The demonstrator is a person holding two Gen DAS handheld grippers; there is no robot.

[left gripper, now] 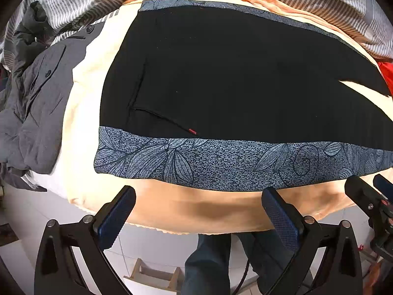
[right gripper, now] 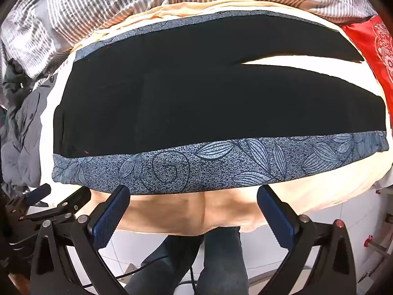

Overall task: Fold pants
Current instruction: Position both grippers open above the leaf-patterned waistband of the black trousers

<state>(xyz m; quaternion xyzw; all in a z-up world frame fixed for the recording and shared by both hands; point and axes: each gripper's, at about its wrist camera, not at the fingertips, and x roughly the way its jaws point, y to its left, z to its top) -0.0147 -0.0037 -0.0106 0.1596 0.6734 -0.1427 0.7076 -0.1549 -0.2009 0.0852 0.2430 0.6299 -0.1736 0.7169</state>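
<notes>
Both hand-held grippers, left [left gripper: 197, 207] and right [right gripper: 194, 205], are held wide open and empty near the pants [right gripper: 196, 93]. Nothing is folded yet.

A bedroom at home

We see a bed under a peach sheet [left gripper: 172, 211], a striped duvet [right gripper: 98, 2], a heaped grey jacket [left gripper: 36, 93], and white floor tiles [left gripper: 29, 211].

We see the black fabric pants [left gripper: 233, 73] [right gripper: 196, 98] with blue-grey leaf-print side bands lying flat and spread out, 2 legs parted by a narrow gap.
</notes>
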